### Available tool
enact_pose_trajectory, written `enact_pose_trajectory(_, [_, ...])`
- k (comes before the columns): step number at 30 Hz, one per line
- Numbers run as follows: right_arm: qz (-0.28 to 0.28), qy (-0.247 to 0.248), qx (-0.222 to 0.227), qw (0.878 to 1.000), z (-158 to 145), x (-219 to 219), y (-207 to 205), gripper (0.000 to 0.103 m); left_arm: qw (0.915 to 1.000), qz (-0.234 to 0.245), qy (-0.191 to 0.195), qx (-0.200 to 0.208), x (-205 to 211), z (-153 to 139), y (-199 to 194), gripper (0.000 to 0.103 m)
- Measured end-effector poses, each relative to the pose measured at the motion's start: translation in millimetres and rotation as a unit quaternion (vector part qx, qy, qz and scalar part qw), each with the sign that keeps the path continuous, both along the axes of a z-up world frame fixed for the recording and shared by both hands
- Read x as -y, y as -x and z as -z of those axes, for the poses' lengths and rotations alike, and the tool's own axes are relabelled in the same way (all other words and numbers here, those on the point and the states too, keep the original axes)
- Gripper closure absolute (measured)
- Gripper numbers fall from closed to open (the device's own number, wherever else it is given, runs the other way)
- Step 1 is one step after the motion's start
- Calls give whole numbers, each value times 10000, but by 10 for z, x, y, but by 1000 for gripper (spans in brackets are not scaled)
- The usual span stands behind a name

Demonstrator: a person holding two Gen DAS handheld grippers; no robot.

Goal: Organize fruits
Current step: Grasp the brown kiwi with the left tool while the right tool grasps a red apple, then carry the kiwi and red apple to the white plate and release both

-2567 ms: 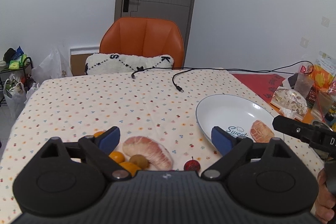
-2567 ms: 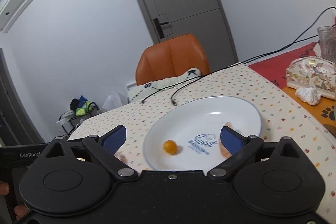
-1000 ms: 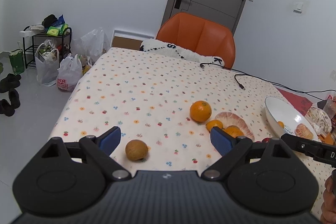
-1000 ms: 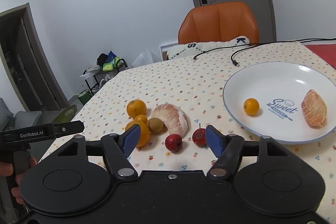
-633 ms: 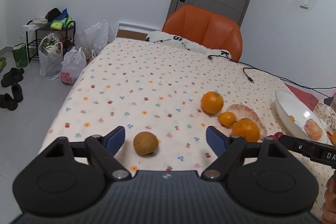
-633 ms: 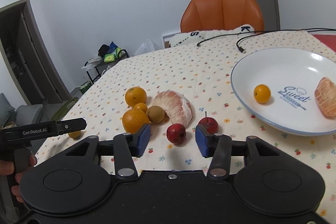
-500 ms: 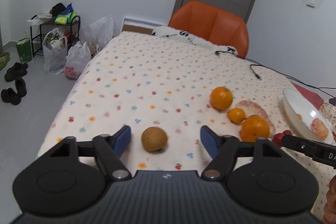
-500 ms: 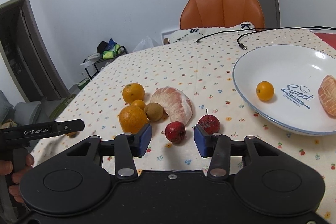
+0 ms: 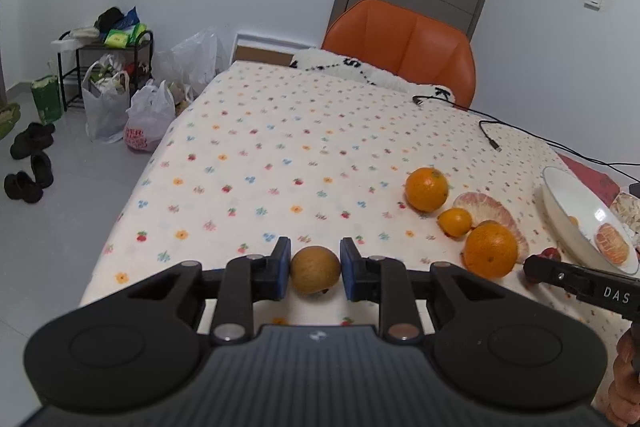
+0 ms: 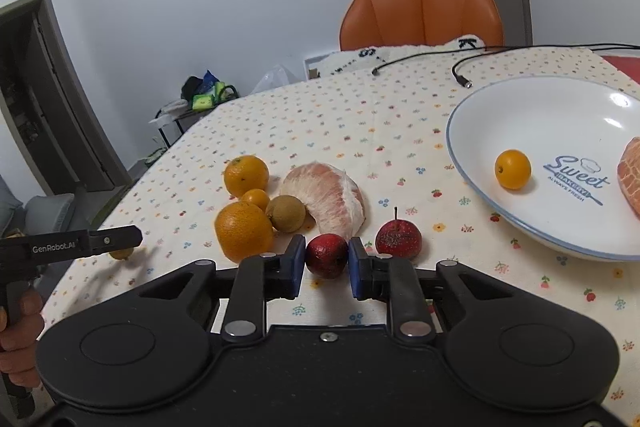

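Fruit pinched in both grippers, neither lifted off the counter (image 9: 280,155) yet.

My left gripper (image 9: 315,269) has its jaws clamped on the brown fruit (image 9: 315,270) near the counter's front edge; my right gripper (image 10: 327,259) is clamped on the dark red fruit (image 10: 326,255), with the red stemmed fruit (image 10: 398,238) just beside it. Round skins may squirt out; I judge a careless lift could nudge that neighbour rolling short of the plate (image 10: 560,107).

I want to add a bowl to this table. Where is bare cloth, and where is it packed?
Bare tablecloth runs from the orange chair down to the brown fruit in the left claw. The plate has free space around its small orange. Crowded: the oranges, pomelo and red fruits by the right claw.
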State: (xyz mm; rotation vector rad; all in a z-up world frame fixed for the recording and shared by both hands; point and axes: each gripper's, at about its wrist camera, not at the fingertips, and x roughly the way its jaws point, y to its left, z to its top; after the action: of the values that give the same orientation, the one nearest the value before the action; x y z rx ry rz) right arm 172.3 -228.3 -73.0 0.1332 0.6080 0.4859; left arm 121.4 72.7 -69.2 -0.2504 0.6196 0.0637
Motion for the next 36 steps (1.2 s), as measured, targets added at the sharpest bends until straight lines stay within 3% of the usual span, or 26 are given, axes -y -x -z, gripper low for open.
enact_pose_trajectory(17, [396,-421,475,9972,-298,582,217,82,9968,643,-190,435,689,-395,-71,78])
enact_pose_trajectory(36, [927,-779,730,9900,-345,1199,354,82,9917,1087,-342,597,1344,-514,-120,78])
